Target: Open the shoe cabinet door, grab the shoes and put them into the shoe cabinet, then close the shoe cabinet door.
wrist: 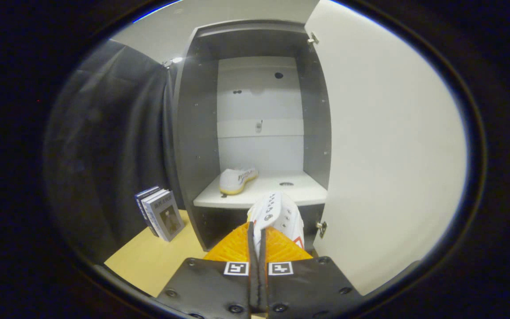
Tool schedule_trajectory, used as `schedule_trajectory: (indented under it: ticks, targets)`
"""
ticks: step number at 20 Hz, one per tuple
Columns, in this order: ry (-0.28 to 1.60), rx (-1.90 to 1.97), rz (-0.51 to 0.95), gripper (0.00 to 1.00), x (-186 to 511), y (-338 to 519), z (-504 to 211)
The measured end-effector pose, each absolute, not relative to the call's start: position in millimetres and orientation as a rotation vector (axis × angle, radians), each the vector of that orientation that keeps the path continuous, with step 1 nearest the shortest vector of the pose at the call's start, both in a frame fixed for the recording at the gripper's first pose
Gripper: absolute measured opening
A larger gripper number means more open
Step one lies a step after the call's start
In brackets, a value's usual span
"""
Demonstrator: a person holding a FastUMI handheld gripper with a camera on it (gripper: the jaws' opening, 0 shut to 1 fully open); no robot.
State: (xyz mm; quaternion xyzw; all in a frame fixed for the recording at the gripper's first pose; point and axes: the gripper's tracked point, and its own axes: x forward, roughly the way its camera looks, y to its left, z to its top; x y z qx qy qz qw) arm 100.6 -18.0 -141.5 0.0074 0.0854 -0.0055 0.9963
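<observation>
The shoe cabinet (193,133) stands straight ahead with its white door (388,150) swung open on the right. One white shoe with a yellow sole (236,179) lies on the left of the white shelf (301,192) inside. My gripper (257,230) is shut on the second white shoe (278,215), pinching its rim between the fingers. That shoe hangs just ahead of the fingers, in front of the shelf's front edge and a little right of the first shoe.
Several upright books (161,212) lean against the black cloth wall left of the cabinet, on a light wooden floor (157,261). The open door closes off the right side. A round hole (286,183) marks the shelf's right half.
</observation>
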Motion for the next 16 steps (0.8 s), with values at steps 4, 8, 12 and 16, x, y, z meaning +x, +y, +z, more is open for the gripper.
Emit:
schedule_trajectory:
  ticks: [4,8,12,16]
  targets:
    - [0.141,-0.024,0.021,0.02,151.2,-27.2,-117.3]
    - [0.121,-0.068,0.009,0.02,216.2,-40.3,-103.6]
    - [0.114,-0.089,-0.010,0.02,290.6,-50.5,-102.9]
    - [0.154,-0.076,-0.022,0.02,346.1,-63.2,-118.5]
